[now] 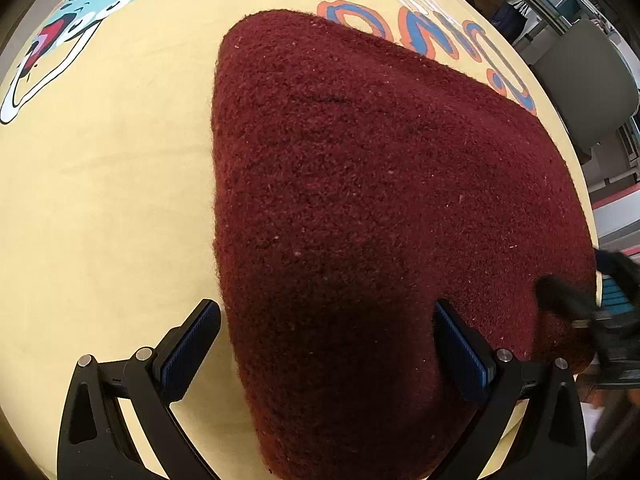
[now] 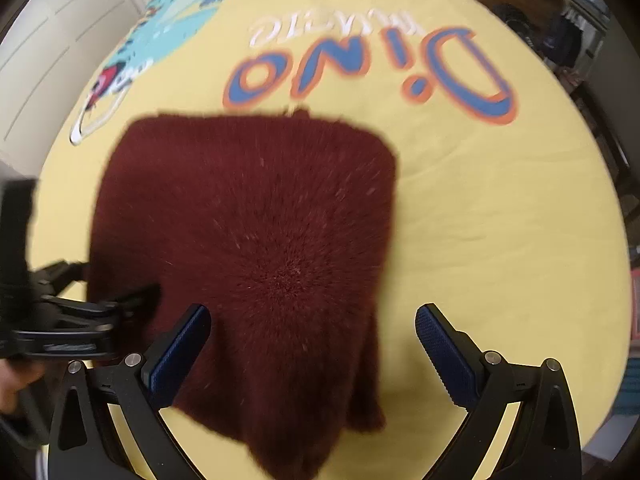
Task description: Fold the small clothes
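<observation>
A dark red fuzzy knit garment point(image 1: 360, 208) lies flat on a yellow printed cloth point(image 1: 112, 200); in the right wrist view it point(image 2: 260, 240) shows as a roughly folded square. My left gripper point(image 1: 326, 326) is open, its blue pads astride the garment's near left edge. My right gripper point(image 2: 314, 334) is open above the garment's near edge. The left gripper also shows at the left of the right wrist view point(image 2: 100, 308), touching the garment's left edge. The right gripper appears blurred at the right of the left wrist view point(image 1: 580, 312).
The yellow cloth point(image 2: 500, 220) carries a blue and orange "Dino" print point(image 2: 360, 68) and a dinosaur picture point(image 2: 172, 28). Chairs and furniture point(image 1: 584, 80) stand beyond the table's far right edge. A white cabinet point(image 2: 48, 52) stands at the far left.
</observation>
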Available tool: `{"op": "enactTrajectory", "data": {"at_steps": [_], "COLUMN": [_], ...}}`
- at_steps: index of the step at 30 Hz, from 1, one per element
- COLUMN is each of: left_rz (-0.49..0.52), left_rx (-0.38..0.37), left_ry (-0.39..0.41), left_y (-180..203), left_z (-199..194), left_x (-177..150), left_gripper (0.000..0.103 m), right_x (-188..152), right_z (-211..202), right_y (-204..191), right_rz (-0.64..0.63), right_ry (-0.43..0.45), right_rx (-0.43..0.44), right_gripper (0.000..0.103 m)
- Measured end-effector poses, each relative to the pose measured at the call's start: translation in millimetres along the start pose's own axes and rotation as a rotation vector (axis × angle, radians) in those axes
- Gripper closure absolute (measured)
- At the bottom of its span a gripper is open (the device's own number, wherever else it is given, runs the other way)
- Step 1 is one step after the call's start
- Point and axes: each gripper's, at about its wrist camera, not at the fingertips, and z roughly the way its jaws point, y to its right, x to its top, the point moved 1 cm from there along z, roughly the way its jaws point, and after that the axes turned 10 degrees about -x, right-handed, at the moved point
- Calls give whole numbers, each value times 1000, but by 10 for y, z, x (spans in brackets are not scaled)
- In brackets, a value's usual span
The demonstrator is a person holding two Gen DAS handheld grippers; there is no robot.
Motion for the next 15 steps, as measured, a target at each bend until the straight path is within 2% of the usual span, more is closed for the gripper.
{"op": "enactTrajectory", "data": {"at_steps": [2, 7, 9, 11, 12, 15], "left_rz": [-13, 43, 43, 18, 4, 29], "left_rx": [-10, 14, -2, -57, -77, -71], "left_ry": [-12, 1, 4, -5, -12, -14], "left_y": [-20, 85, 97, 73, 65, 94], "left_z": [50, 75, 99, 119, 128, 144], "left_x": [8, 50, 56, 57, 66, 92], "left_gripper": [0, 0, 4, 19, 20, 24], "right_x": [-32, -72, -85, -107, -115, -118], "right_z": [150, 393, 479, 565, 567, 557], "right_y": [-35, 138, 206, 249, 235, 159], "right_rz": [-7, 117, 159, 196, 183, 142], "right_ry": [13, -39, -71, -103, -98, -88], "right_rx": [-4, 130, 191, 248, 253, 254], "right_gripper": [1, 1, 1, 1, 1, 4]}}
